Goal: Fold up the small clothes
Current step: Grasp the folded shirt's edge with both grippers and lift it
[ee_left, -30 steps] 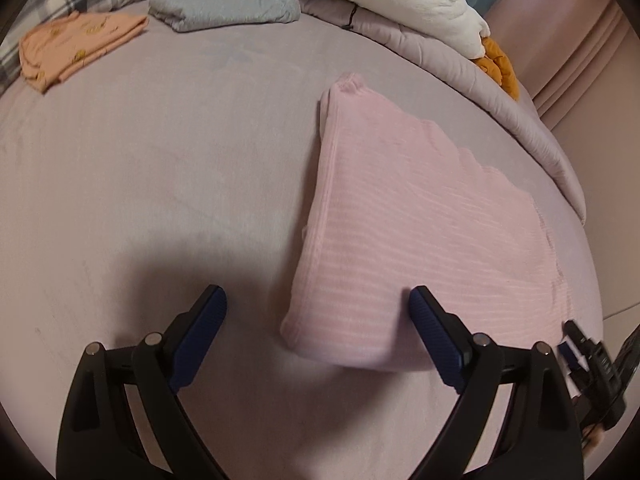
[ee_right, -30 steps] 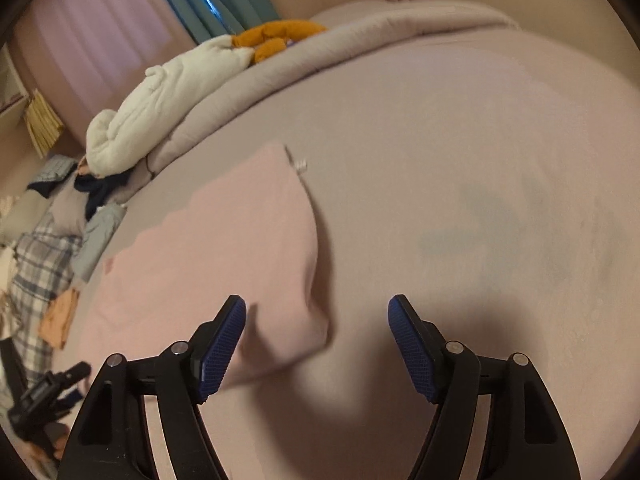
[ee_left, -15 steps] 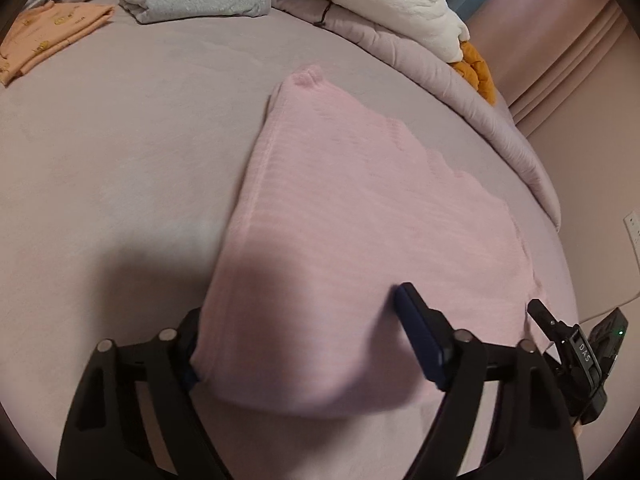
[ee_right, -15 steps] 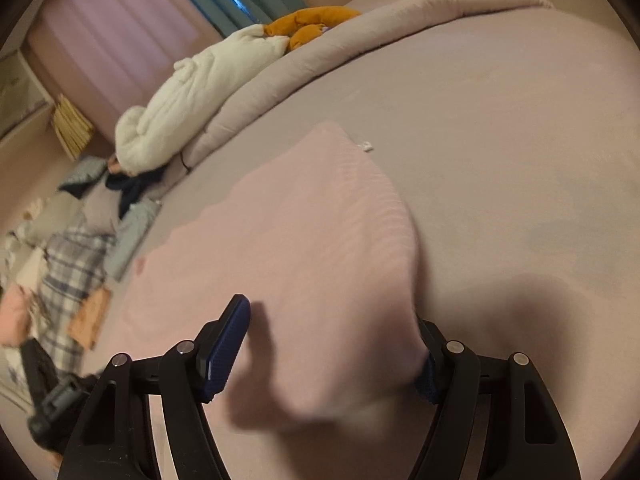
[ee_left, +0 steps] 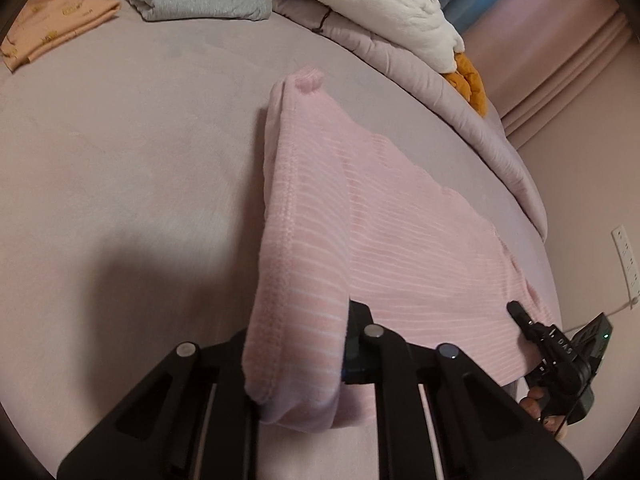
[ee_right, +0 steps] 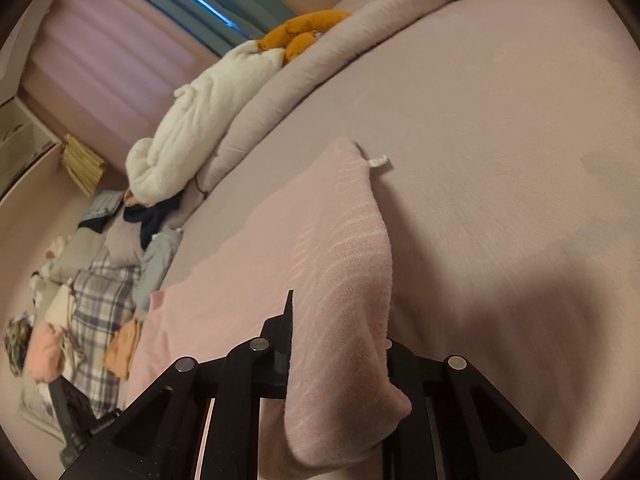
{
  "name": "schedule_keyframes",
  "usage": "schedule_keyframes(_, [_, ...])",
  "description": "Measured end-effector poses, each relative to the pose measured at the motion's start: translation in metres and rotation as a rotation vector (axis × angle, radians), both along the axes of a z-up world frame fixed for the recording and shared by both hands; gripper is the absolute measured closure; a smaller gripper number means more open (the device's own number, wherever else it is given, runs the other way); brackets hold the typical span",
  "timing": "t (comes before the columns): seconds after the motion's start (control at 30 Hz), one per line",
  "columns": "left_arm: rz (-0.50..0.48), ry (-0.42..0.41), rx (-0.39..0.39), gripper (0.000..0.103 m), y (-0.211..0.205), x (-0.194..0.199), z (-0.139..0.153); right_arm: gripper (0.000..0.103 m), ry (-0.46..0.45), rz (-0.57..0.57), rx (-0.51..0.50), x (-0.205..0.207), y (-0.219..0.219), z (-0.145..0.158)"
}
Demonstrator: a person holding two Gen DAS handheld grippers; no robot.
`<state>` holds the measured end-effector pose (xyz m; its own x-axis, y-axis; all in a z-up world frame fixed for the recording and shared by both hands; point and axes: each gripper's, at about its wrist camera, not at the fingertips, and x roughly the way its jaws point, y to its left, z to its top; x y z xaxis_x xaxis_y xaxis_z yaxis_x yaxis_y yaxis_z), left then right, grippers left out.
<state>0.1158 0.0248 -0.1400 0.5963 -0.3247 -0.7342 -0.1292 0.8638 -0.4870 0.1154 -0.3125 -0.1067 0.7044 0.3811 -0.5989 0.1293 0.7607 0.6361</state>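
Bare bedsheet [ee_left: 140,152] left, rolled duvet [ee_left: 420,80] and folded clothes [ee_left: 200,0] blocking beyond

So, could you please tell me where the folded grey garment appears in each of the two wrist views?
Left wrist view: the grey garment lies at the top, left of centre, on the bed beside the orange garment.
Right wrist view: it shows small at the left edge, about halfway down, by the plaid fabric.
Shared landmark: the white fluffy blanket on the rolled duvet, upper right in the left view, upper left in the right view.
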Motion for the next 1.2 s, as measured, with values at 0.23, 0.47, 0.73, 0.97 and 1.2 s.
schedule_keyframes(0.23, [-0.034, 0.009, 0.0, 0.09, 0.001, -0.046, 0.012, 0.084, -0.033, 0.01, -0.022, -0.036, 0.0, 0.021])
schedule_keyframes(0.47, [-0.037, 0.029, -0.009, 0.09, 0.003, -0.084, 0.017, 0.084, -0.028, 0.018, -0.015, -0.066, 0.001, 0.026])
schedule_keyframes(0.73, [-0.044, 0.043, 0.014, 0.09, -0.003, -0.111, 0.016, 0.084, 0.001, 0.013, -0.01, -0.085, 0.001, 0.025])
schedule_keyframes(0.97, [-0.045, 0.062, 0.057, 0.088, -0.009, -0.108, 0.006, 0.084, 0.033, 0.012, -0.086, -0.083, 0.006, 0.021])
schedule_keyframes(1.2, [-0.033, 0.083, 0.084, 0.079, -0.008, -0.108, 0.001, 0.084, 0.018, 0.032, -0.135, -0.076, 0.012, 0.034])
